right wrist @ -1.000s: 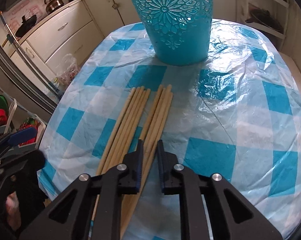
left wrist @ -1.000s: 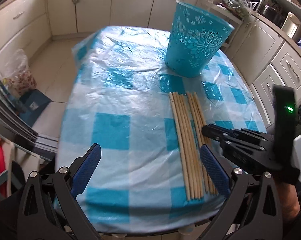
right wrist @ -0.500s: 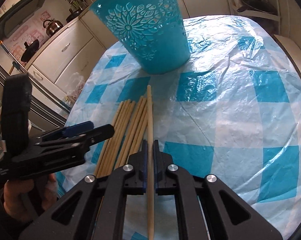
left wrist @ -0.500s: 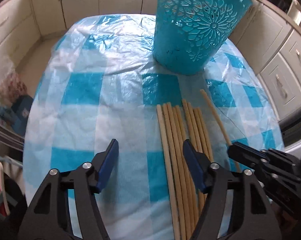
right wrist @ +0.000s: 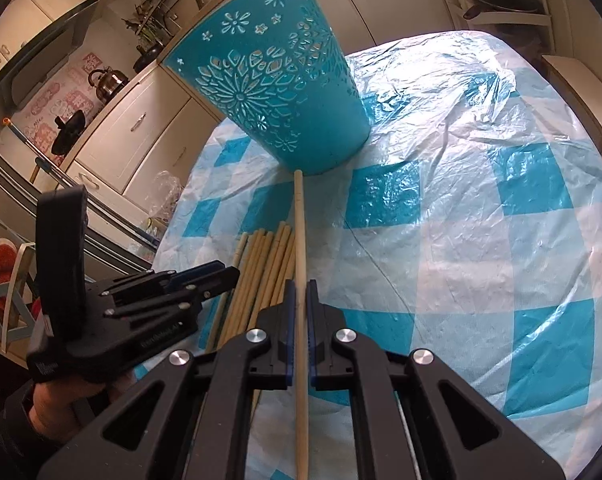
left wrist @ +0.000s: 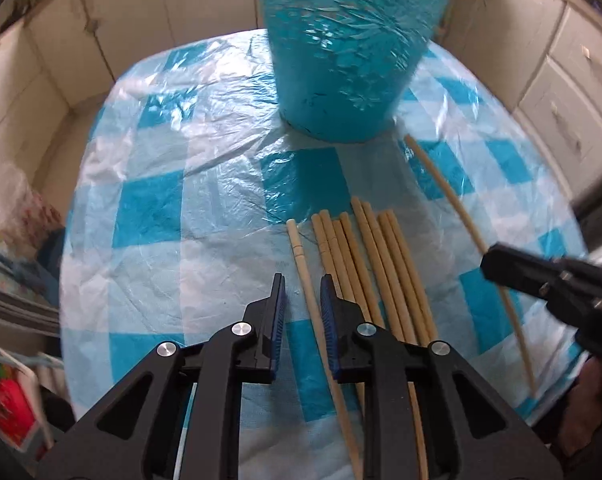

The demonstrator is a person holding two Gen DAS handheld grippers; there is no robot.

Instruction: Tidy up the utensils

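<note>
On the tabletop (right wrist: 501,240), the right tongs (right wrist: 300,292) clamp one chopstick (right wrist: 299,216) pointing to the teal basket (right wrist: 277,96) at twelve o'clock, while the left tongs (left wrist: 303,288) are closing around another chopstick (left wrist: 301,258), not yet pinching it.

Home kitchen: cream cabinets (right wrist: 141,128), kettle (right wrist: 107,82) on counter, checked tablecloth (right wrist: 481,240).
</note>
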